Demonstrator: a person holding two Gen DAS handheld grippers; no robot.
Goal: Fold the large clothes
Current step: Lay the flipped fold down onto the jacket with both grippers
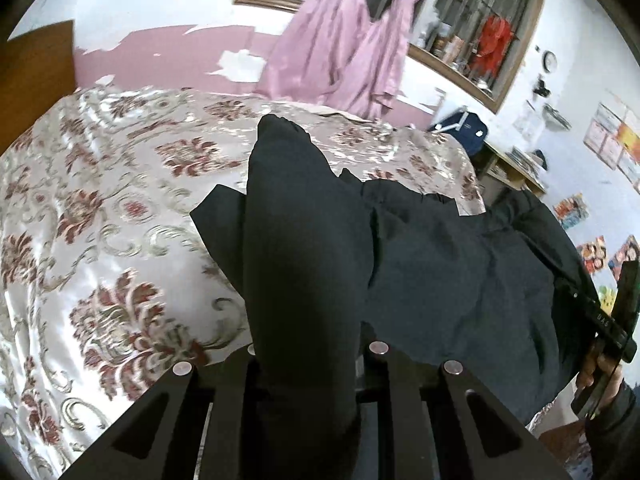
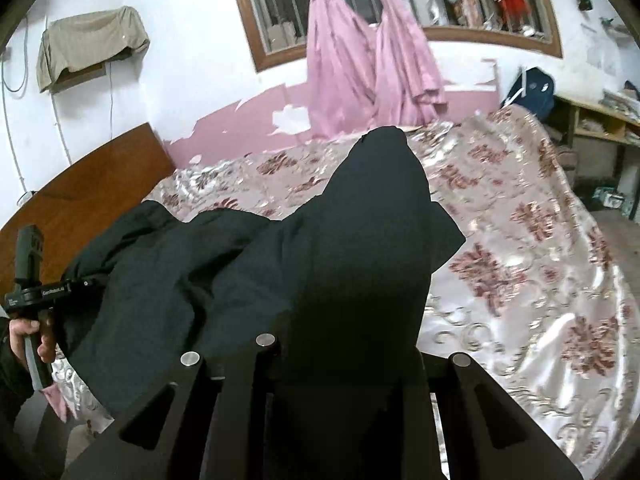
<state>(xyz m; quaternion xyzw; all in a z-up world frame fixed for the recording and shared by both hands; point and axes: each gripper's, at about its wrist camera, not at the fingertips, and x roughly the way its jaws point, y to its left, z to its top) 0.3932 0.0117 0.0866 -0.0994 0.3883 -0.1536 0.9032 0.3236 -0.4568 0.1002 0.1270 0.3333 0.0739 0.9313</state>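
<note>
A: What is that big dark navy cloth garment [image 1: 420,264]?

B: It is a large piece of clothing. It hangs in the air over the bed with the shiny cream and red flowered cover [image 1: 100,208]. Its far end droops toward the bed at about twelve o'clock.

A: Who is holding it?

B: A person holds two tools. In the left wrist view, the left gripper [image 1: 308,364] has its fingers nearly closed, and a thick fold of the dark garment is pinched between them. The cloth runs up from six o'clock to the middle of the view.

A: And the other one?

B: In the right wrist view, the right gripper [image 2: 344,352] also has its fingers nearly closed on a fold of the same garment. The cloth covers the fingers, so I cannot see the tips.

A: Can each camera see the other tool?

B: Yes. The right wrist view shows the left tool and the person's left hand [image 2: 28,336] at about eight o'clock. The garment stretches between the two tools.

A: What is behind the bed?

B: A pink satin curtain [image 2: 360,60] hangs at twelve o'clock, tied in front of a wood-framed barred window [image 2: 280,12]. A brown wooden headboard [image 2: 92,192] sits at about nine o'clock.
</note>
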